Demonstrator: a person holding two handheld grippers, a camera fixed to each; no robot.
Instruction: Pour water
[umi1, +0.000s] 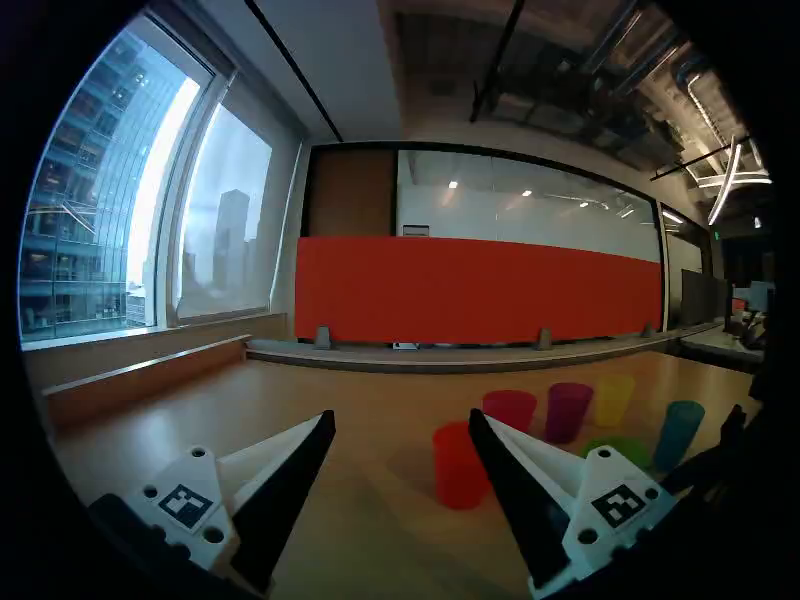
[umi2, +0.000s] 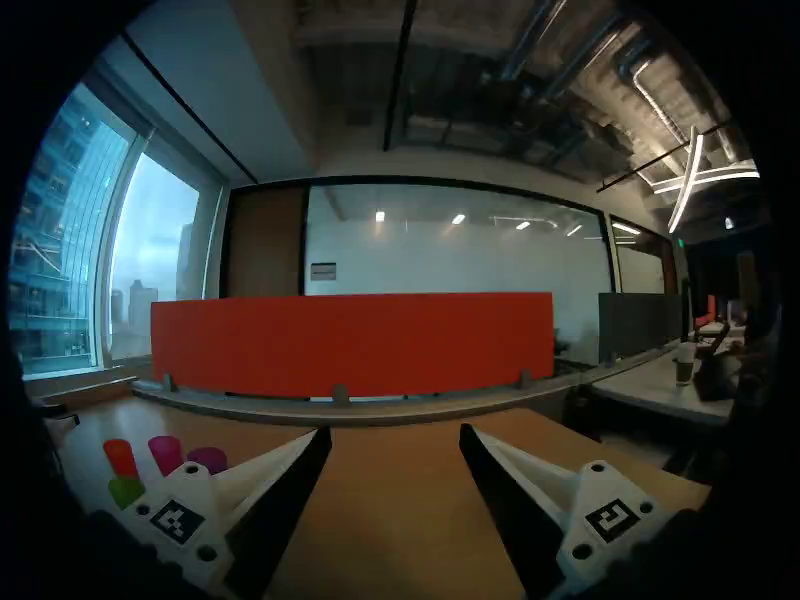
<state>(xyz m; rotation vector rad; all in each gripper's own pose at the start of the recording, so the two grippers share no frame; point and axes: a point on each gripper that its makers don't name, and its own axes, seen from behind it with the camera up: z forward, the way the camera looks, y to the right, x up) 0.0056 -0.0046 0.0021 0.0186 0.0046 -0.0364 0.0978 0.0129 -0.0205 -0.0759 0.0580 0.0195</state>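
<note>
The left gripper (umi1: 400, 420) and right gripper (umi2: 395, 432) are hovering, jaws wide and empty. The red plastic cup (umi1: 455, 465) is standing on the wooden bench (umi1: 380, 520) ahead; centring squarely before closing is looking wisest.

A table (umi1: 300, 400) carries a group of cups (umi1: 567, 410) toward its right side in the left gripper view; the nearest cup (umi1: 458, 465) stands in front of the rest; a partition (umi1: 470, 290) runs along the table's far edge, a glass wall (umi1: 520, 210) behind it, windows (umi1: 100, 230) beyond the left edge; the left gripper (umi1: 400, 470), fingers spread, hangs over the near part; the right gripper (umi2: 395, 480), likewise spread, has the cups to its left; a second desk (umi2: 650, 385) stands off the right edge.
</note>
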